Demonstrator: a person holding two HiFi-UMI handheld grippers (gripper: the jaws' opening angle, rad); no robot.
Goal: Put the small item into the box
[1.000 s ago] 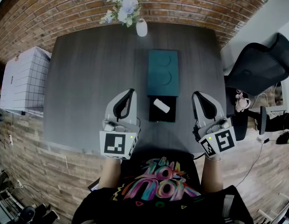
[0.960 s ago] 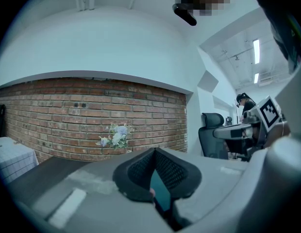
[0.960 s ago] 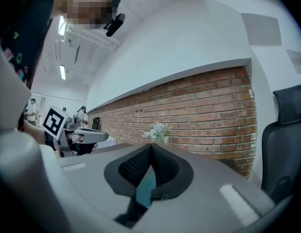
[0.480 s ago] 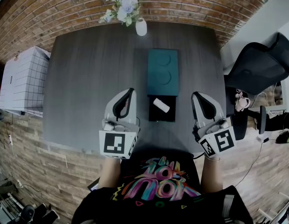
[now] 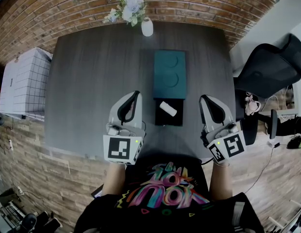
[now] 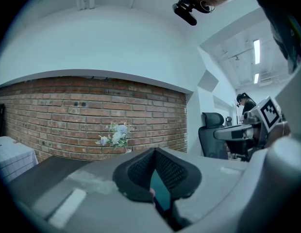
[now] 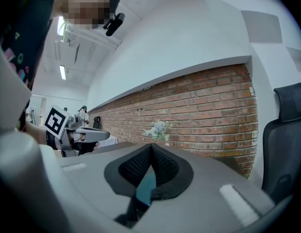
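An open black box [image 5: 169, 120] sits near the front middle of the dark table [image 5: 92, 81], and a small white item [image 5: 168, 108] lies inside it. A teal lid [image 5: 170, 75] lies flat just beyond the box. My left gripper [image 5: 137, 94] hovers left of the box, my right gripper [image 5: 204, 98] to its right, both apart from it. In the left gripper view the jaws [image 6: 154, 150] meet at the tip with nothing between them. The right gripper view shows the same, the jaws [image 7: 151, 146] touching and empty.
A white vase with pale flowers [image 5: 147, 28] stands at the table's far edge. A white gridded cabinet [image 5: 24, 81] stands left of the table, a black office chair [image 5: 272, 67] to the right. A brick wall runs behind.
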